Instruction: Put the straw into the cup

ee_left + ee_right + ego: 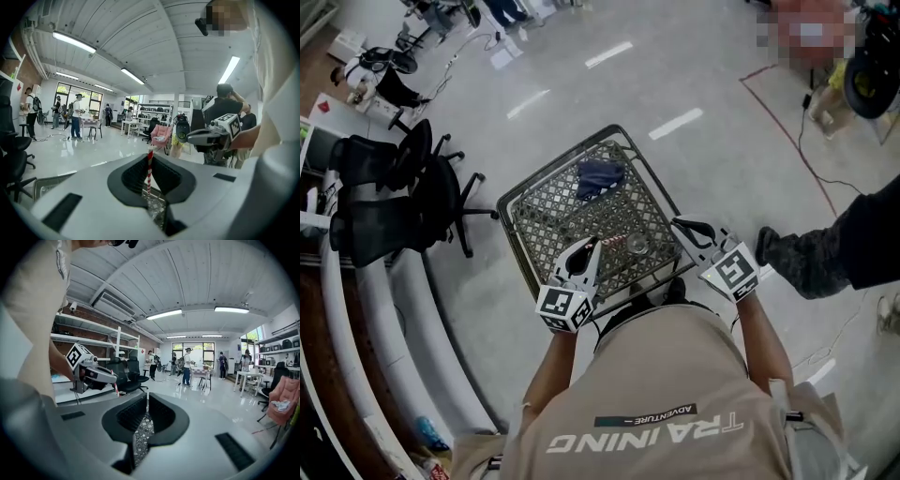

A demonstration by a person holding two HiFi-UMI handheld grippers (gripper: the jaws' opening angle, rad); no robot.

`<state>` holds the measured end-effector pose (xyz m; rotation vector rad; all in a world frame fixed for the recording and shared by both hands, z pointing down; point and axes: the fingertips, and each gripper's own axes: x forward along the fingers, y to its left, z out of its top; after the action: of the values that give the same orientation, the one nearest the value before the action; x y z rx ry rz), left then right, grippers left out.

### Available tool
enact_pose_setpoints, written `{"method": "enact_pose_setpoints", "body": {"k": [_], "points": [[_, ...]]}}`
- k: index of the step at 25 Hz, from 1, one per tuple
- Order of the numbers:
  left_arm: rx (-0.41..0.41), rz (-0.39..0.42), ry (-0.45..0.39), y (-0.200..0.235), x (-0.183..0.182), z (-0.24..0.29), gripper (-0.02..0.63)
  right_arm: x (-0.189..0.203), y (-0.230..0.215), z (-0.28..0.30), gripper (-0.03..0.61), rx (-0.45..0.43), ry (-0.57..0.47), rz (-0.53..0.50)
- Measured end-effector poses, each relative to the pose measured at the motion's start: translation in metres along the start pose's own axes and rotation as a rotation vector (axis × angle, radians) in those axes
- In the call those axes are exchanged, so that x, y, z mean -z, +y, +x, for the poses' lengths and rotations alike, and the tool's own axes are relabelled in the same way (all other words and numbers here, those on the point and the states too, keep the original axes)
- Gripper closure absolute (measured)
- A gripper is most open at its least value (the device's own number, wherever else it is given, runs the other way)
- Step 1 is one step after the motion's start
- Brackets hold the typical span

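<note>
A red-and-white striped straw [149, 168] stands upright between the pads of my left gripper [150, 161], which is shut on it. In the head view the left gripper [592, 247] hangs over the near edge of a wire mesh cart [514, 201], the straw [610, 241] sticking out toward a clear cup [637, 246] on the cart's mesh floor. My right gripper [681, 226] hovers just right of the cup, over the cart's right rim. Its jaws are together with nothing between them [146, 404]. The right gripper view also shows the left gripper [111, 378] with the straw [116, 389].
A dark blue cloth [600, 176] lies at the far end of the cart. Black office chairs [403, 202] and a curved white desk [380, 319] stand on the left. Another person's dark sleeve [834, 248] reaches in from the right. People, tables and shelves stand farther back.
</note>
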<state>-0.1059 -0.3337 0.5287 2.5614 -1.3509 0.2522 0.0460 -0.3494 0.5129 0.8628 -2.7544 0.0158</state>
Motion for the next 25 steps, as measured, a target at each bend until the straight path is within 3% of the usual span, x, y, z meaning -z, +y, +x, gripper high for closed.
{"method": "enact_pose_setpoints", "body": {"k": [4,8,17,25], "points": [[0.016,-0.001,0.069,0.005,0.041,0.01,0.578,-0.003,0.0,0.003,0.551,0.033,-0.003,-0.005],[0.031,-0.055,0.073,0.007,0.056,0.026,0.578,-0.001,-0.002,-0.006,0.551,0.063,0.02,-0.026],[0.124,0.032,0.204,-0.003,0.104,0.063,0.578,0.017,-0.004,-0.029,0.551,0.141,0.042,0.032],[0.181,0.056,0.219,-0.013,0.113,0.076,0.577,0.021,-0.006,-0.037,0.551,0.177,0.022,0.072]]}}
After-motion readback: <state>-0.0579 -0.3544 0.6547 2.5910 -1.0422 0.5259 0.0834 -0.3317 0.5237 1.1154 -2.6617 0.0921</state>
